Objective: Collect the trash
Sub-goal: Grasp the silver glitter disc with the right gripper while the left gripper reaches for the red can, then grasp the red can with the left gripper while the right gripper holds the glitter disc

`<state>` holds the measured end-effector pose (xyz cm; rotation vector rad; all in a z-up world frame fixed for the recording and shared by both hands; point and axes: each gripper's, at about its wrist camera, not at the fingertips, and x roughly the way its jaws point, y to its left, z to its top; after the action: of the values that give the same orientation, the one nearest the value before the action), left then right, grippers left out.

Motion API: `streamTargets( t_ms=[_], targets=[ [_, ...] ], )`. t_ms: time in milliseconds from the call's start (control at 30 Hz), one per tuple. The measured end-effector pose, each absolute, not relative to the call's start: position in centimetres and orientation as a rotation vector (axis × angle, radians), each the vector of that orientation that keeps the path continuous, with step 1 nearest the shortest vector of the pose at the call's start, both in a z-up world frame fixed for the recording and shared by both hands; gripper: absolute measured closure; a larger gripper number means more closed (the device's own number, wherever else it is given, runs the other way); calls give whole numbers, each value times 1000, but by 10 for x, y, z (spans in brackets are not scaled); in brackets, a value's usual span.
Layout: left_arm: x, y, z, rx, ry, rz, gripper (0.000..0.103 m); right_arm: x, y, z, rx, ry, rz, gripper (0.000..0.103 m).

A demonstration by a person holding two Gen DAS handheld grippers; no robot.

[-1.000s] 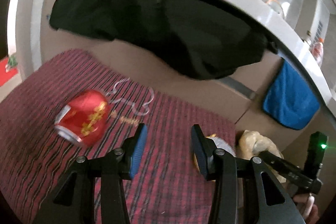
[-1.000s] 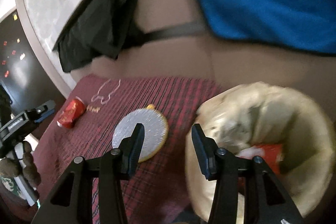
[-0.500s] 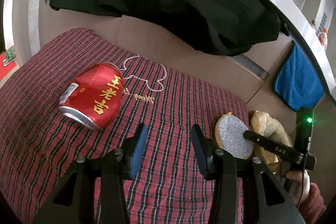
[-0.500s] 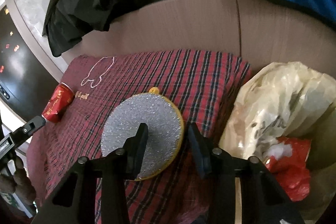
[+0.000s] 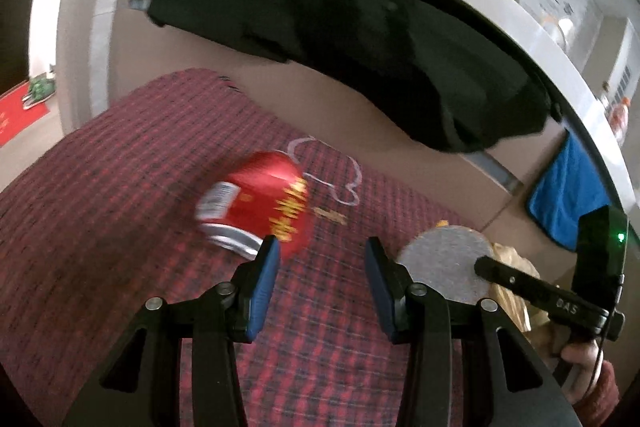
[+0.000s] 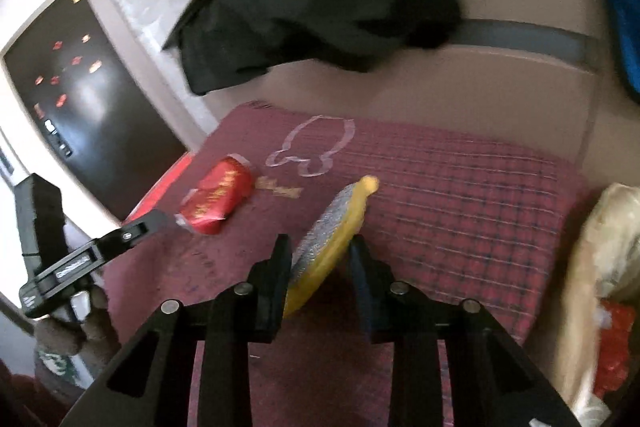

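my right gripper: closing on tilted silver-and-yellow disc | my left gripper: fingers apart, empty | red can lies just beyond, plaid mat

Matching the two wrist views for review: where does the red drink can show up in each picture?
Left wrist view: red can lies on its side on the plaid cloth, centre-left, just beyond the left gripper's left finger.
Right wrist view: the can is at left-centre, near the cloth's left edge.
Shared landmark: the white outline drawing on the cloth, right beside the can.
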<state>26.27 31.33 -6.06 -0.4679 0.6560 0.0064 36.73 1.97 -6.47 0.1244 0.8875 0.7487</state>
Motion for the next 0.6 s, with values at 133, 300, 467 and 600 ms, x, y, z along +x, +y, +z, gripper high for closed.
streamTargets(
  t_ms=[133, 300, 467, 600],
  targets=[
    [253, 336, -64, -497, 643, 47, 59, 370, 51, -73, 78, 912, 735, 75],
    [246, 358, -68, -516, 637, 72, 59, 376, 68, -85, -6, 921, 685, 87],
    [262, 373, -76, -547, 645, 60, 58, 367, 59, -76, -49, 877, 680, 90],
    [290, 384, -85, -613, 666, -9, 51, 358, 40, -69, -65, 847, 642, 90]
  ],
)
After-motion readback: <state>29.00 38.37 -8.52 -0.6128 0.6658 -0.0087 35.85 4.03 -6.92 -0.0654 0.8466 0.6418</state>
